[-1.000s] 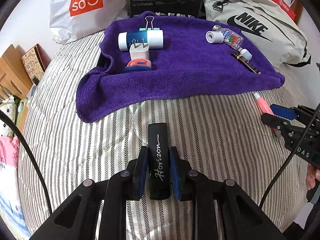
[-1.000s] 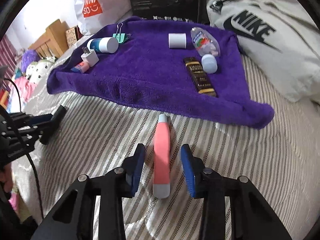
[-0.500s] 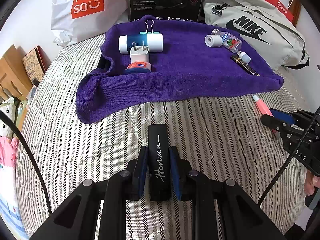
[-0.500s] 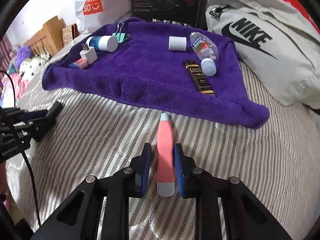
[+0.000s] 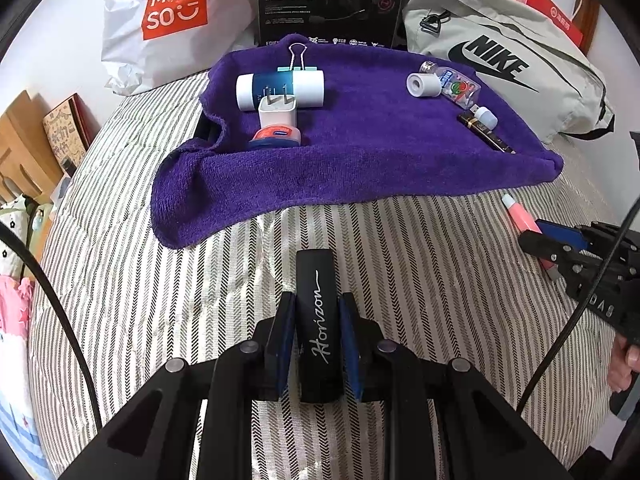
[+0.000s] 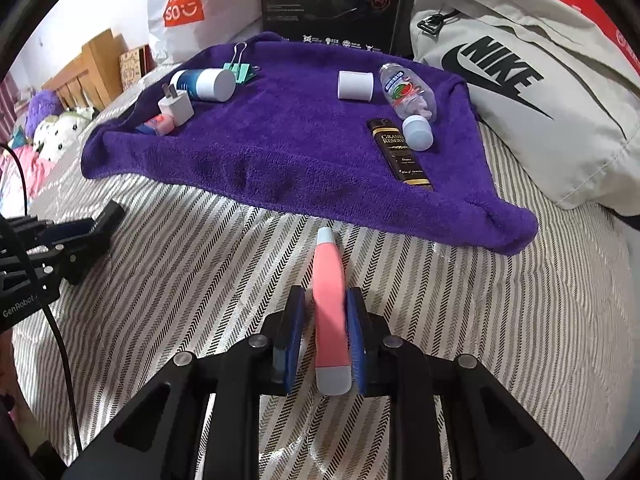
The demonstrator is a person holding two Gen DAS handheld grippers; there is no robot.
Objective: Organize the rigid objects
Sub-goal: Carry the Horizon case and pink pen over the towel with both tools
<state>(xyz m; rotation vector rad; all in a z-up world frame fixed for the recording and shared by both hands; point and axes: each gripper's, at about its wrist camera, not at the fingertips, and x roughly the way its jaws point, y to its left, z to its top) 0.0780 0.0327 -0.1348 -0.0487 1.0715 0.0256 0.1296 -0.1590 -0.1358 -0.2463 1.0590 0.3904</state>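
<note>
Right up close, the left tool [image 5: 318,344] is clamped tight on a black case [image 5: 318,320] with "Horizon" written on it, both pads flat against its sides, and the case is low over the striped bed cover [image 5: 180,300], short of the towel. Same story on the other side: the right tool [image 6: 322,336] has just been closing, and the pink tube [image 6: 329,308] with pale blue ends now sits between its pads. The right pad looks pressed on; on the left I can see a sliver of gap up front, so I'd call it gripped but only just. The tube points toward the towel with its tip just short of the edge. A bit further out is the purple towel [image 6: 280,152], which I'm guessing is the sorting spot, since nearly everything else is already on it. Left group: a small orange and blue tin [image 5: 275,137], a white plug adapter [image 5: 277,111], a white and blue bottle [image 5: 280,89] and a mint binder clip [image 5: 297,60], all packed together. Right group: a white cap-like cylinder [image 6: 355,85], a clear bottle with a fruit label [image 6: 406,94], a pale blue cap [image 6: 418,132] and a dark flat pack with gold print [image 6: 398,152]. So I'd say most of it is done; what's left looks like these two held pieces going onto the towel. Way at the back there are just bags and a black box, not part of it as far as I can tell.
</note>
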